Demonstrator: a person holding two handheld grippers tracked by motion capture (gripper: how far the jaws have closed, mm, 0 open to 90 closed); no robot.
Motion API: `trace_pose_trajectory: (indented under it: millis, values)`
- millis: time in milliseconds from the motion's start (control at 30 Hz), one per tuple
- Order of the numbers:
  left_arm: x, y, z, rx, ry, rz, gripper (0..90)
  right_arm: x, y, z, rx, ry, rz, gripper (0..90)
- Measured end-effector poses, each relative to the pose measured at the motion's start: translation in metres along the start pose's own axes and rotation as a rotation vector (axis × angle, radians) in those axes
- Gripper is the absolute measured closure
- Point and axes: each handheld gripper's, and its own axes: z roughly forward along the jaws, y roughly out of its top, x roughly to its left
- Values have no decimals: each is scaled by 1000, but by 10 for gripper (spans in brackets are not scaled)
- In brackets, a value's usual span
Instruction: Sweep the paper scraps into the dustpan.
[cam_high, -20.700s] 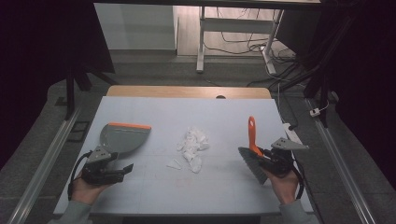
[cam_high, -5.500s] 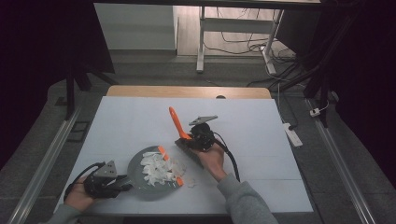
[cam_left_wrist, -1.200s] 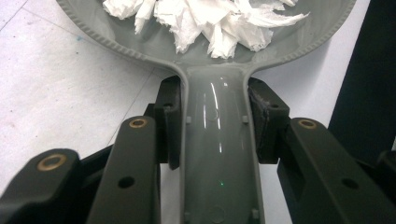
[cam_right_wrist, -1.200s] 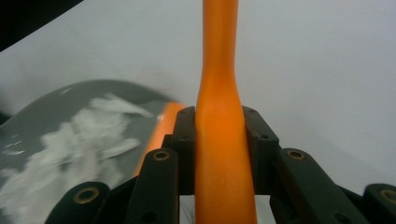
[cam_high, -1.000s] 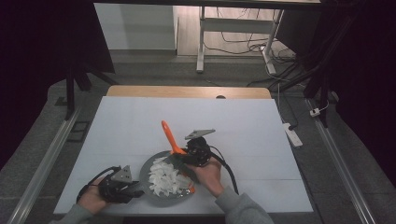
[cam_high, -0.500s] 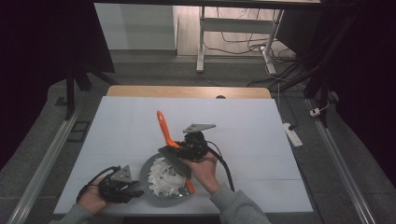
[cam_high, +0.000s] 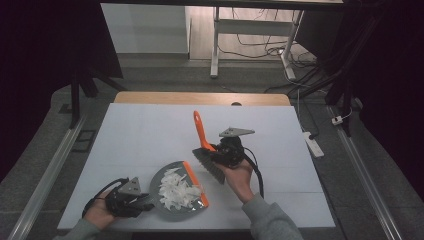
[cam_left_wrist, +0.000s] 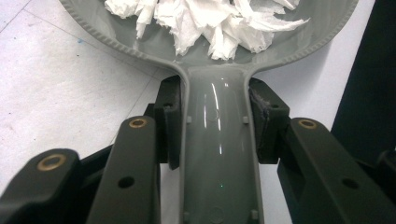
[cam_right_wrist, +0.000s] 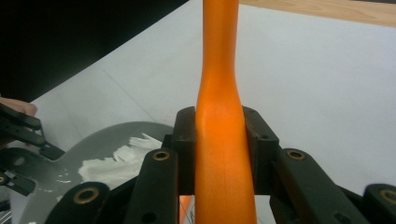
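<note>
At the left, the left hand-held gripper (cam_high: 131, 201) has not moved from the near edge of the worktop (cam_high: 140, 130); its jaws are clamped on the grey handle of the dustpan (cam_high: 176, 191), which lies flat with the torn paper scraps (cam_high: 176, 187) heaped inside it. To its right, the right hand-held gripper (cam_high: 216, 156), closed tight on the orange handle of the brush (cam_high: 205, 150), has lifted up and away from the pan within the last second, so the bristles now hang clear of its orange lip. The sweeping looks finished, as no scraps show on the pale worktop. Beyond it lie a dim floor, a white table frame (cam_high: 216, 45) and loose cables (cam_high: 305, 50).
</note>
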Motion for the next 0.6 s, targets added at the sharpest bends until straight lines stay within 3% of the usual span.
trace_pose_trajectory:
  millis: [600]
  values:
    - [0, -3, 2, -66, 15, -20, 616, -34, -25, -35, -14, -73, 53, 703]
